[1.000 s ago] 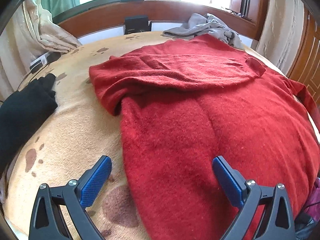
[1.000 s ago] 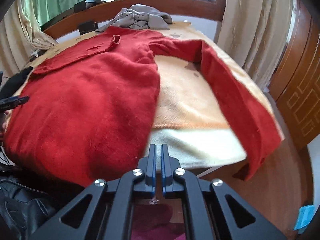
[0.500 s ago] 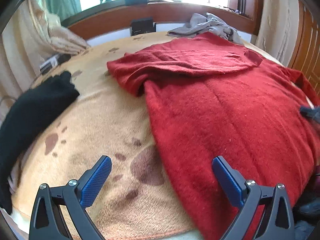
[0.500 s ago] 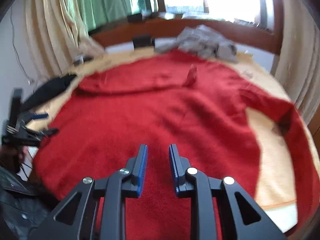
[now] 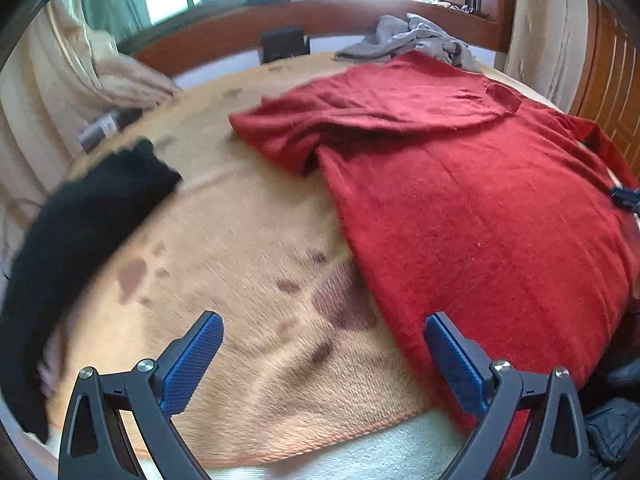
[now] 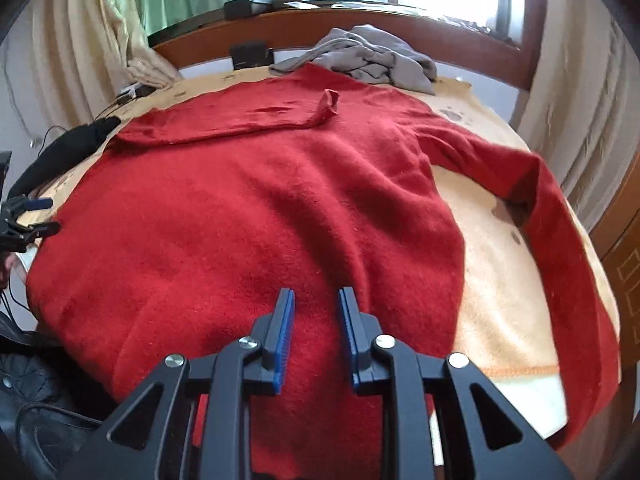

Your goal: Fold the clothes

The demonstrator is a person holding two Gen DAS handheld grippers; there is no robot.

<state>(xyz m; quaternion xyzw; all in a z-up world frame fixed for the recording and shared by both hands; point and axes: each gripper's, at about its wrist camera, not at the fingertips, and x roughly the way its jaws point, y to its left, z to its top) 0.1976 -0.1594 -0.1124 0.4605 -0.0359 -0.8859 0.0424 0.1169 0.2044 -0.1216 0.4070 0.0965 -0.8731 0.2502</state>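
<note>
Right wrist: tool (image 6: pixel 315 300) was shut, now opening, seemingly empty, over sweater (image 6: pixel 240 208)

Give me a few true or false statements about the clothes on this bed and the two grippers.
1. One sleeve of the red sweater is folded across its upper part. True.
2. The gray garment lies on the floor. False: it is crumpled at the far end of the bed, by the headboard.
3. The left gripper grips the black garment. False: its jaws are wide open and empty.
4. The right gripper hangs above the sweater, jaws opening, nothing between them. True.
5. The other sleeve lies spread out sideways. True.
</note>
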